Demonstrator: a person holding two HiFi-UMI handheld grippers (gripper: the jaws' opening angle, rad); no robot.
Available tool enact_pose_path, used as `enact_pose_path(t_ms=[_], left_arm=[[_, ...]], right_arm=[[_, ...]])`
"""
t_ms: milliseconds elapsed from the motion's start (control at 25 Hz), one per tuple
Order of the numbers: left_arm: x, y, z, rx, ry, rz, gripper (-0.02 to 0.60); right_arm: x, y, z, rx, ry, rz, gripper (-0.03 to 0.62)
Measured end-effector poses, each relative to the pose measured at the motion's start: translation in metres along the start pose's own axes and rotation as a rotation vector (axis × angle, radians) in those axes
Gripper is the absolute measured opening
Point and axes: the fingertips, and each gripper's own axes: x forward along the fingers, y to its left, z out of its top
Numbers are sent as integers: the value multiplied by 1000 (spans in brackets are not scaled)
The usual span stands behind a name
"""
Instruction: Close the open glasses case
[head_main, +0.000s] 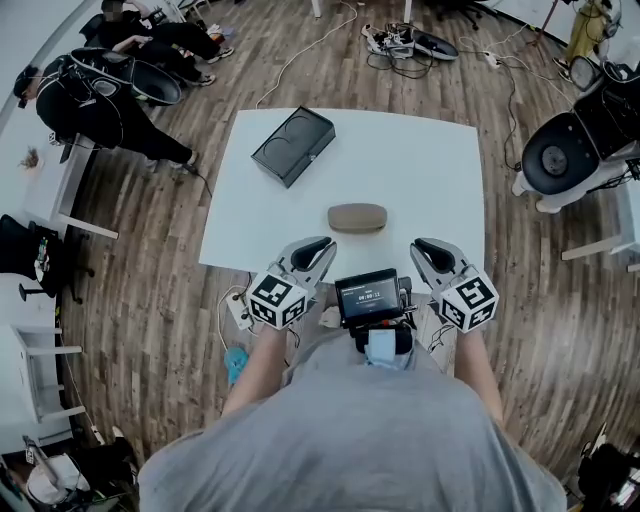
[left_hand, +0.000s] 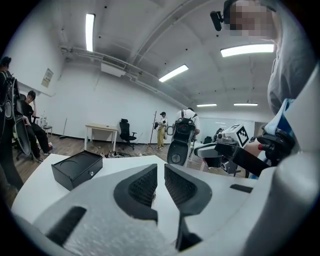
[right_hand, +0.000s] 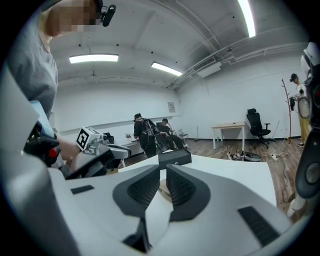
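The tan glasses case (head_main: 357, 217) lies closed on the white table (head_main: 425, 165), toward its front edge. Both grippers hang in the air at that front edge, apart from the case. My left gripper (head_main: 322, 245) is to the case's near left, its jaws drawn together to a thin slit with nothing in them (left_hand: 160, 172). My right gripper (head_main: 422, 246) is to the near right, likewise shut and empty (right_hand: 163, 175). A sliver of the case (right_hand: 162, 188) shows beyond the right jaws.
A black box (head_main: 293, 145) sits on the table's far left part, also seen in the left gripper view (left_hand: 77, 168). A small screen device (head_main: 367, 297) hangs at the person's chest. Seated people (head_main: 110, 95) and chairs are at the left, and cables (head_main: 400, 42) lie on the wooden floor.
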Motion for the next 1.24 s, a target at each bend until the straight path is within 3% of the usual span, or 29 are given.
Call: enact_pose_path(t_ms=[640,1240], left_arm=[[4,3,0,0,27,2,55],[15,-40,-10,-1,26,-18,55]], right_arm=[[2,-2,5,-16,28,4,35],[-37,-3,-11,-20,28,-2,35]])
